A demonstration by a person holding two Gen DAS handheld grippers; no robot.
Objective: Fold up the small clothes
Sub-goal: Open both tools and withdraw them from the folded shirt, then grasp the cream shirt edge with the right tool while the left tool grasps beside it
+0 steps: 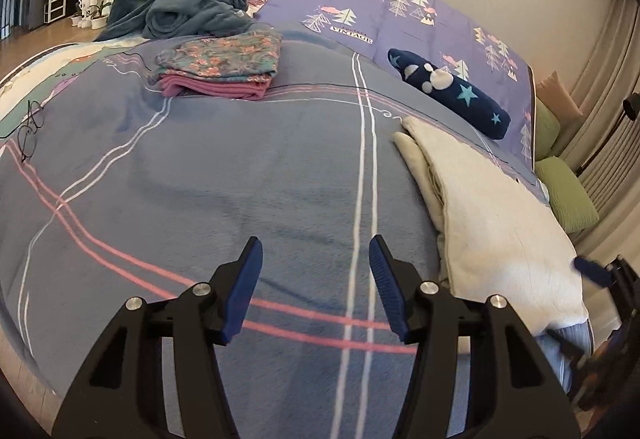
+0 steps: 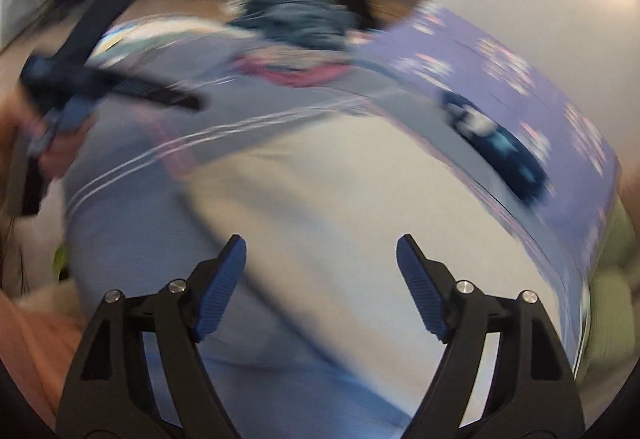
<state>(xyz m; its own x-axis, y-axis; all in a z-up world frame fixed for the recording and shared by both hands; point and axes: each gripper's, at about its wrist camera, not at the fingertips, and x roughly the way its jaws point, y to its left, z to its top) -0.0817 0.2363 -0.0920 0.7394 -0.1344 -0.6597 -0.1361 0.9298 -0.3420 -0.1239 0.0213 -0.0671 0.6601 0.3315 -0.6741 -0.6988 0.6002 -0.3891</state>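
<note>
A cream-white garment [image 1: 492, 215] lies folded on the right side of the blue blanket [image 1: 224, 175]. My left gripper [image 1: 316, 251] is open and empty above the blanket, left of the garment. My right gripper [image 2: 320, 251] is open and empty above the same cream garment [image 2: 320, 191]; its view is blurred by motion. The right gripper also shows at the right edge of the left wrist view [image 1: 600, 275]. The left gripper shows blurred at the left of the right wrist view [image 2: 120, 91].
A folded floral and pink stack [image 1: 220, 67] lies far left. A navy star-patterned roll [image 1: 448, 91] lies far right on the purple quilt [image 1: 400, 7]. A teal blanket heap [image 1: 180, 7], green pillows [image 1: 568, 199] and eyeglasses [image 1: 30, 131] sit at the edges.
</note>
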